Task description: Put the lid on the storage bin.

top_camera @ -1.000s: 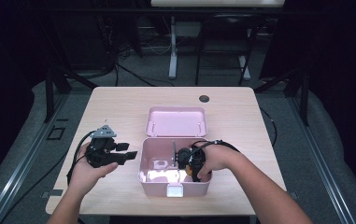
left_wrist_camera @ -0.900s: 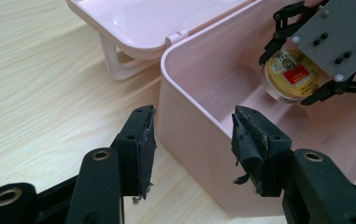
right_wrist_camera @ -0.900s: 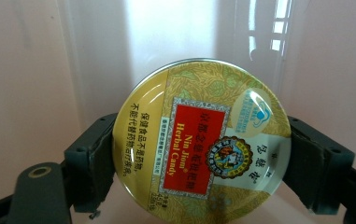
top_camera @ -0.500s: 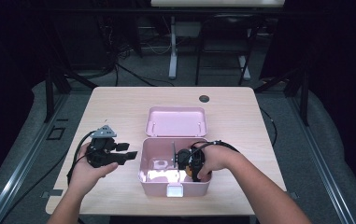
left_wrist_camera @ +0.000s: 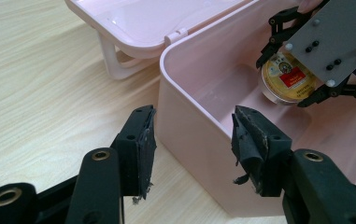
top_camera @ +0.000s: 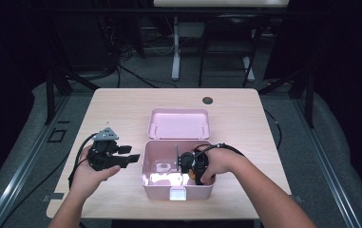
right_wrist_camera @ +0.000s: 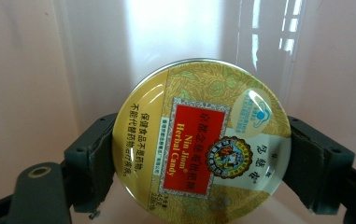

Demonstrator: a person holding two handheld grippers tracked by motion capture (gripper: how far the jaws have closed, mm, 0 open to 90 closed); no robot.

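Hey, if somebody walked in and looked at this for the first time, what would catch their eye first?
Probably the round gold tin labelled Herbal Candy, clamped at its sides by the right tool and held down inside the open pink box at the table's near edge. Next, the box's lid, lying upturned just behind it. The left tool waits beside the box with its jaws open, straddling a corner of the wall without touching it.

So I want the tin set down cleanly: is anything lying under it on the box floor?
Nothing visible. The right gripper holds the candy tin inside the pink box, and the floor around it looks bare. The spot directly beneath the tin is hidden.
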